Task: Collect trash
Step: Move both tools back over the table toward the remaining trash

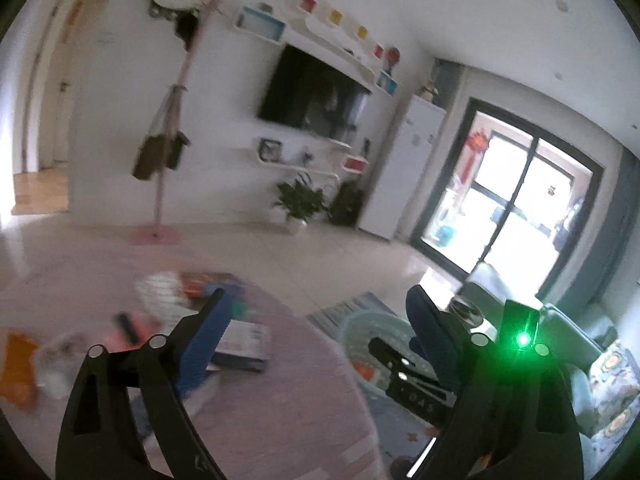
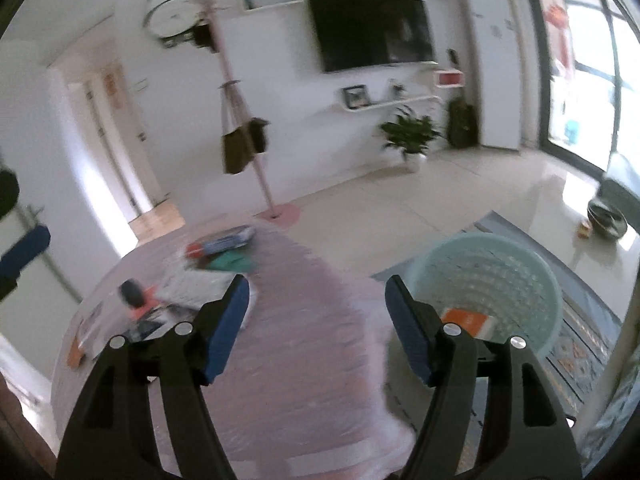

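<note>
A round pink table [image 2: 304, 320] carries scattered trash: a flat box [image 2: 224, 242], a green packet [image 2: 232, 264], white paper [image 2: 188, 288], a dark and orange item [image 2: 134, 296]. In the left wrist view the table [image 1: 280, 380] holds a white crumpled bag [image 1: 160, 292], a dark flat pack [image 1: 242, 344] and orange wrappers [image 1: 18, 364]. A pale green basket [image 2: 500, 280] stands on the floor right of the table with an orange box [image 2: 466, 320] inside. My right gripper [image 2: 316, 308] is open and empty above the table edge. My left gripper [image 1: 320, 312] is open and empty; the right gripper's body crosses its view.
A pink coat stand [image 2: 256, 152] with bags stands beyond the table. A potted plant [image 2: 410, 136], a wall television [image 2: 370, 32], a white fridge [image 2: 496, 68] and a glass door [image 2: 592, 80] lie further off. A patterned rug [image 2: 580, 344] lies under the basket. A dark bowl [image 2: 606, 216] sits on the floor.
</note>
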